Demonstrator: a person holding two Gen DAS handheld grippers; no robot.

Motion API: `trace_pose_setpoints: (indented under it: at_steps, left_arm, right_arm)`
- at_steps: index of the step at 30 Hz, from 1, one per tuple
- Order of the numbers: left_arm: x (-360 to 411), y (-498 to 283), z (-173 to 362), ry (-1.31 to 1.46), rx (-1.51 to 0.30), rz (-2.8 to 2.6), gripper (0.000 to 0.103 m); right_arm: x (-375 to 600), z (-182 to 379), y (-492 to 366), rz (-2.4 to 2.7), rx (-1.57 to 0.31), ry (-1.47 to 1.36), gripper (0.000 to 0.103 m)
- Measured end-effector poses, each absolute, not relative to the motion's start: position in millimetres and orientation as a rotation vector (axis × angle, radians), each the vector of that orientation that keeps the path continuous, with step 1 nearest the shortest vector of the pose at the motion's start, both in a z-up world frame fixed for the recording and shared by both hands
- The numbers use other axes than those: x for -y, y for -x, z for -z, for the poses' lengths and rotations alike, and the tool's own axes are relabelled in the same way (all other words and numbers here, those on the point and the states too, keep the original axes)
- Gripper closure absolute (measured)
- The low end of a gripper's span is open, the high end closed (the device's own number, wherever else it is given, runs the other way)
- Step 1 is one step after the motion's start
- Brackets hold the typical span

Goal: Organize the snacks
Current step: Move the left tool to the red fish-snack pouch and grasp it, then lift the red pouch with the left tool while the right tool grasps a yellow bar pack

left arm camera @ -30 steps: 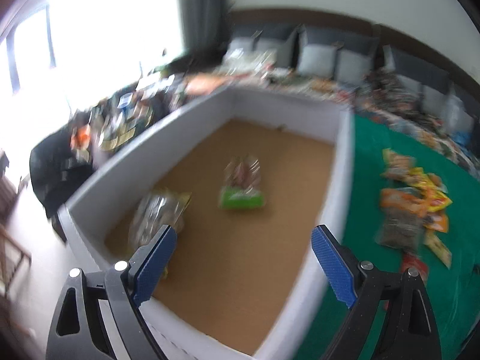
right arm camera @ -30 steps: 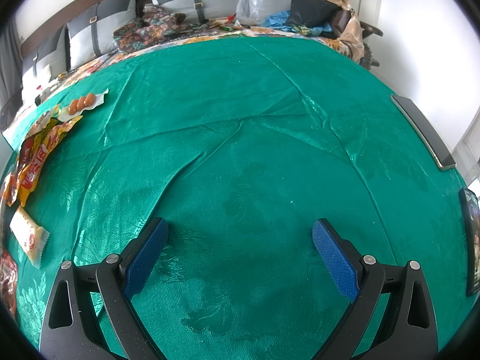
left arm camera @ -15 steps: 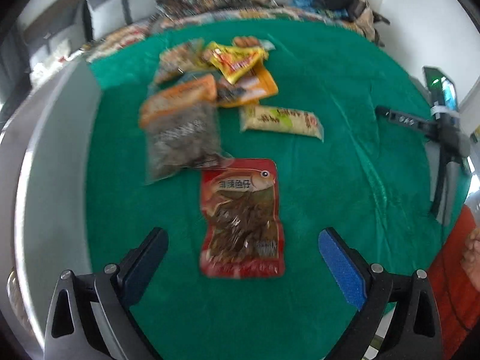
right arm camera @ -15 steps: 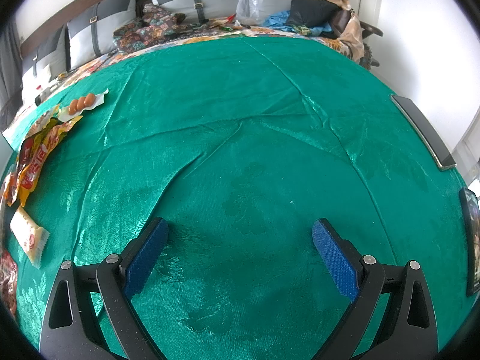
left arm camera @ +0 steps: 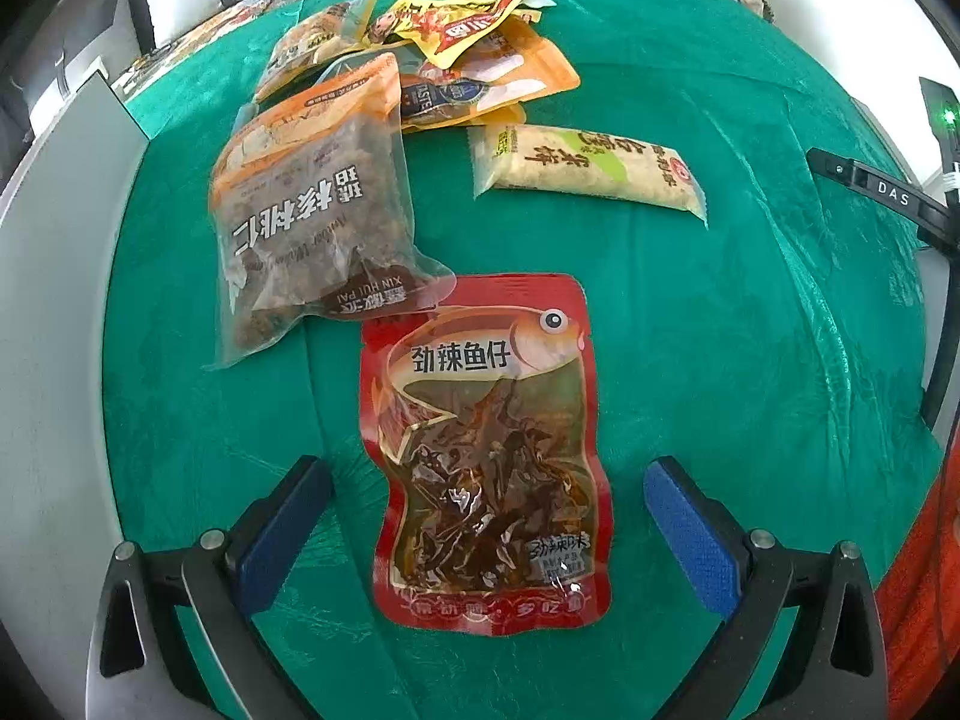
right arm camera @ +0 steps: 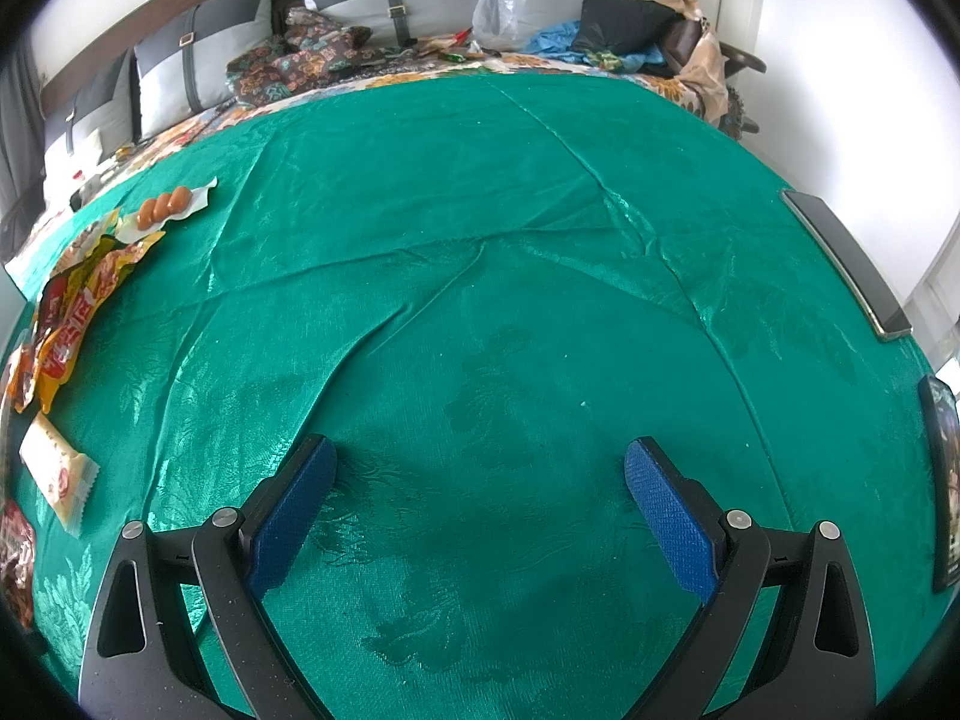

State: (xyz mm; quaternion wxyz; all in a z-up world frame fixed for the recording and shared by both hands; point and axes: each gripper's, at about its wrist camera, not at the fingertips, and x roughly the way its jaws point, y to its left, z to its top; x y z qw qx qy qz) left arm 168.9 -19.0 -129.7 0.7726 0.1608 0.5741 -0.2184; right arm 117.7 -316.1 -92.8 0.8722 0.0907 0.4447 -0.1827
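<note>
Several snack packs (left arm camera: 384, 120) lie unsorted on the tabletop (left arm camera: 750, 312); left tongs (left arm camera: 486, 516), just opened wide, straddle the red pouch (left arm camera: 486, 444), probably untouched; right tongs (right arm camera: 480, 516) gape empty.

Green cloth (right arm camera: 540, 240) covered table. Red fish packet (left arm camera: 486, 450), walnut bag (left arm camera: 312, 222), pale bar (left arm camera: 588, 171), yellow-orange packets (left arm camera: 474, 60) lay near left edge; phone (right arm camera: 846, 264) at right edge.
</note>
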Motion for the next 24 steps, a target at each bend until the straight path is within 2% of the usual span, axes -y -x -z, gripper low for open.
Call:
trace_pose_setpoints:
  at_steps: [2,4,5,6,8,12,24]
  left_arm:
    - [20.0,-169.2,130.2,-0.371,-1.282,0.482,0.0]
    - [19.7,-170.9,127.7,-0.361,-1.301,0.47,0.008]
    - [20.0,-171.4,122.4,-0.349,-1.274,0.469,0.032]
    - [18.9,-169.2,116.7,-0.341,-1.252,0.474,0.048]
    - [15.2,-167.2,113.3,-0.366,-1.241,0.456,0.058]
    - [-6.4,-158.9,106.2,-0.252,-1.234,0.462,0.062]
    - [-61.6,-112.3,54.6,0.043,-1.102,0.455,0.062]
  right_arm:
    - [316.0,92.8,-117.4,0.382,-0.93,-0.19,0.004]
    - [316.2,92.9,-117.8,0.382,-0.93,-0.19,0.004]
    - [316.2,93.0,-117.8,0.382,-0.93,-0.19,0.004]
    - [315.9,92.6,-117.2,0.382,-0.93,-0.19,0.004]
    - [316.2,92.8,-117.7,0.382,-0.93,-0.19,0.004]
    - [316.2,92.8,-117.5,0.382,-0.93,-0.19,0.004]
    - [316.4,92.9,-117.4,0.382,-0.929,-0.19,0.004]
